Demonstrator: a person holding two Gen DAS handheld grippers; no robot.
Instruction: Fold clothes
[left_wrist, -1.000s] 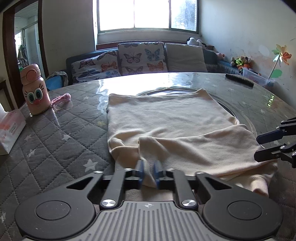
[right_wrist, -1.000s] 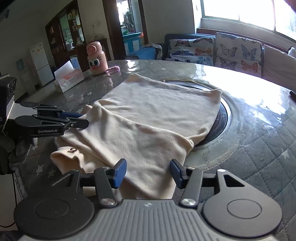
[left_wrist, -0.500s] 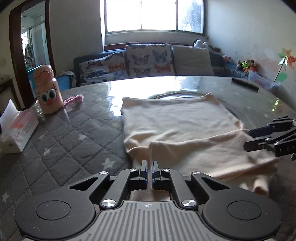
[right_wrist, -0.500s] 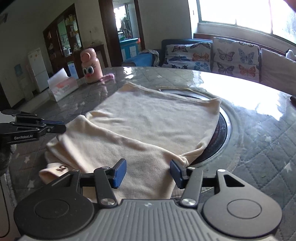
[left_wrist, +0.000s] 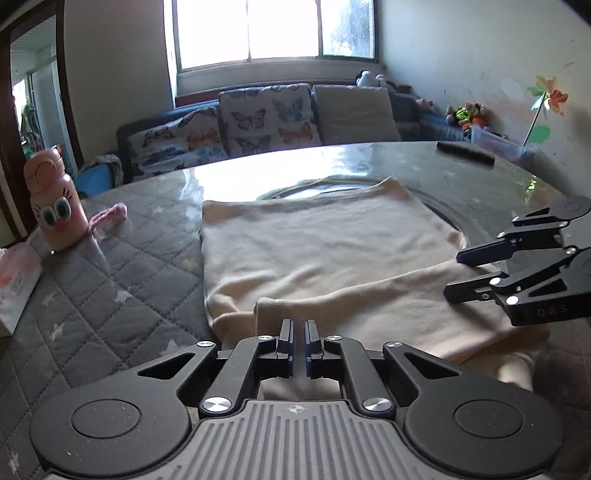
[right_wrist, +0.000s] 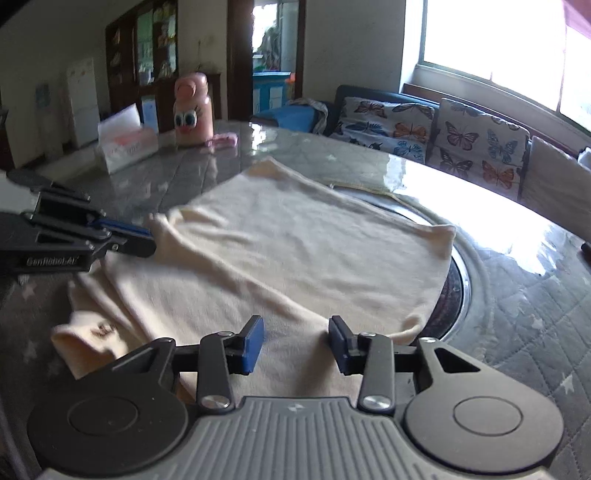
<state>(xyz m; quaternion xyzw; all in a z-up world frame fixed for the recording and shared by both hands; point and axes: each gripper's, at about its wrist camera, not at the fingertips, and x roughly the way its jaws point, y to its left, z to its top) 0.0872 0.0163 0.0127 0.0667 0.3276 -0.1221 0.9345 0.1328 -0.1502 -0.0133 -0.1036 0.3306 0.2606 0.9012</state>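
A cream garment (left_wrist: 325, 254) lies partly folded on the round table, its near part doubled over; it also shows in the right wrist view (right_wrist: 295, 254). My left gripper (left_wrist: 299, 328) is shut on the garment's near folded edge and holds it slightly raised; it appears at the left of the right wrist view (right_wrist: 140, 240). My right gripper (right_wrist: 295, 339) is open, its fingers straddling the garment's near right edge just above the cloth. It shows at the right of the left wrist view (left_wrist: 458, 273).
A pink cartoon bottle (left_wrist: 55, 210) and a tissue box (left_wrist: 14, 280) stand at the table's left on the grey quilted cover (left_wrist: 110, 306). A dark remote (left_wrist: 465, 155) lies at the far right. A glass turntable (right_wrist: 491, 236) lies under the garment. A sofa stands behind.
My left gripper closed on the garment's near edge and lifted it a little. My right gripper stayed open and moved closer over the garment's right edge.
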